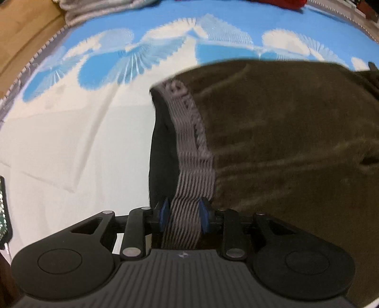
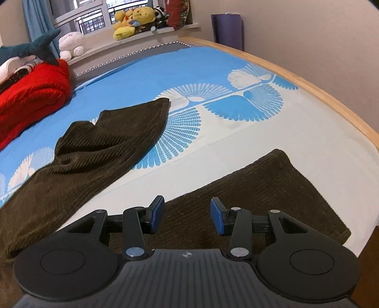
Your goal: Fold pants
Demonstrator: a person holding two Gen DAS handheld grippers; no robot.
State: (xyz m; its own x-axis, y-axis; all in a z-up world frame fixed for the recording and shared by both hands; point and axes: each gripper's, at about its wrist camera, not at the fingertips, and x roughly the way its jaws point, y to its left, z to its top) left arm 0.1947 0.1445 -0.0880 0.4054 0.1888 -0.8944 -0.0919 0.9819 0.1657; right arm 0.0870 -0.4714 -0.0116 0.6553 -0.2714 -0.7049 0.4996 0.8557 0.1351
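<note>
Dark olive corduroy pants (image 1: 284, 132) lie on a blue and white bed sheet (image 1: 71, 132). My left gripper (image 1: 183, 216) is shut on the grey striped waistband (image 1: 189, 147) of the pants, which runs up and away from the blue pads. In the right wrist view both legs spread out: one leg (image 2: 99, 151) reaches toward the far left, the other leg (image 2: 267, 187) lies under my right gripper (image 2: 187, 214). That gripper is open and empty just above this leg.
A red folded blanket (image 2: 30, 99) lies at the far left of the bed. Plush toys (image 2: 135, 20) sit on the window sill. The wooden bed frame (image 2: 331, 99) runs along the right, with a purple roll (image 2: 227, 29) beyond it.
</note>
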